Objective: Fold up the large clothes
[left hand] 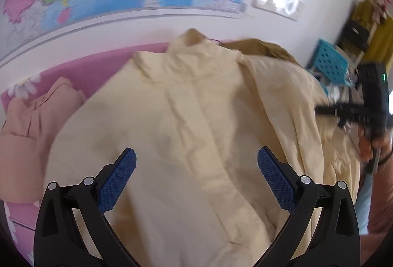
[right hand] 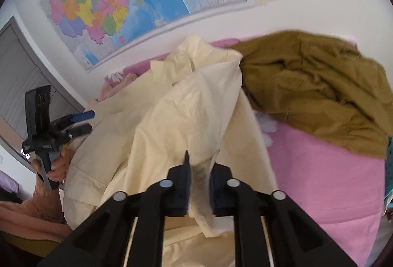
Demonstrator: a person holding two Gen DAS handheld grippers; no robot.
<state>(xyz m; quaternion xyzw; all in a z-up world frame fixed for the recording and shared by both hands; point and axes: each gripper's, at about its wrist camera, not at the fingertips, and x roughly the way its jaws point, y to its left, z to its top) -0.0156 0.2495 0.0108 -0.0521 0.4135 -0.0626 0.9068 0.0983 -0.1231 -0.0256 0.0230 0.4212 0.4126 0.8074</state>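
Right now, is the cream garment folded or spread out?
Partly folded. The cream garment lies spread on the pink sheet, but one edge is lifted over it, pinched in the right gripper.

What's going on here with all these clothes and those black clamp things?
A person is folding a cream jacket on a pink bedsheet, holding a claw tool in each hand. The right claw is pinched shut on a fold of the jacket's fabric. The left claw hangs wide open above the jacket, holding nothing. An olive garment and a folded pink one lie beside it.
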